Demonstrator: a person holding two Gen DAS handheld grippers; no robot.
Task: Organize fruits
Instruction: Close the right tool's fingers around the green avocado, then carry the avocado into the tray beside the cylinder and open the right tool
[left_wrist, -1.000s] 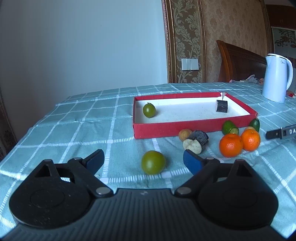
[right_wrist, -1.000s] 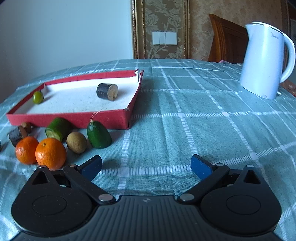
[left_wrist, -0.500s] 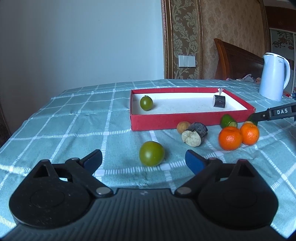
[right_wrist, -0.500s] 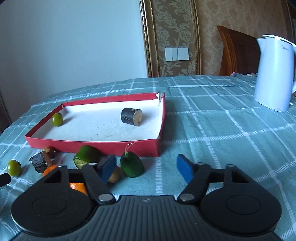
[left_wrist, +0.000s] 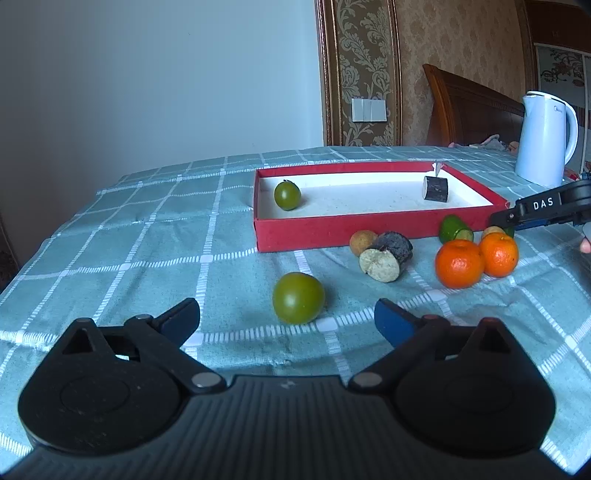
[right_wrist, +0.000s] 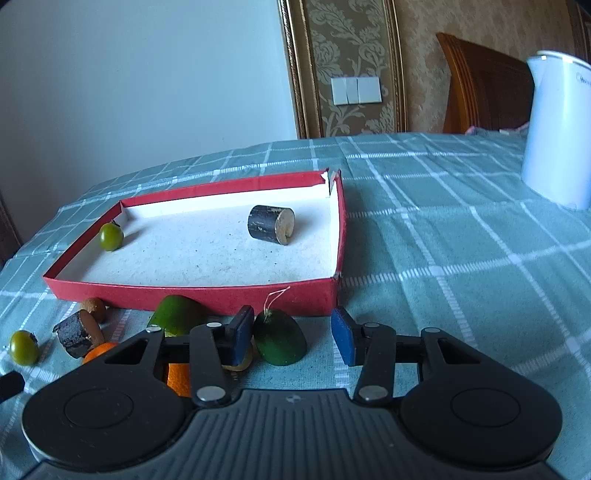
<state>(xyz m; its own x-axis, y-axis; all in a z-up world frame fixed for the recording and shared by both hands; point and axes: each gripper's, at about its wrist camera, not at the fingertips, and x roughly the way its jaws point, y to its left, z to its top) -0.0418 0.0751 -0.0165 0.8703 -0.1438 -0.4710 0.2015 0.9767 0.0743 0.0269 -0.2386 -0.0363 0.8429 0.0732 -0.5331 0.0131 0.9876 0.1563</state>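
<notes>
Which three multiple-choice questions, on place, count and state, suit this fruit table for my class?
1. Where are the two oranges? A in the red tray B on the cloth before it C on the floor.
2. How many things lie in the tray? A one B two C four.
3. How does the dark cylinder lie? A upright B on its side C under a fruit.
Answers: B, both sit outside the front wall; B, a green fruit and the cylinder; B, its cut end faces sideways.

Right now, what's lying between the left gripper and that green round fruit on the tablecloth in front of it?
Nothing: in the left wrist view, only bare checked tablecloth separates the open left gripper from the green fruit.
</notes>
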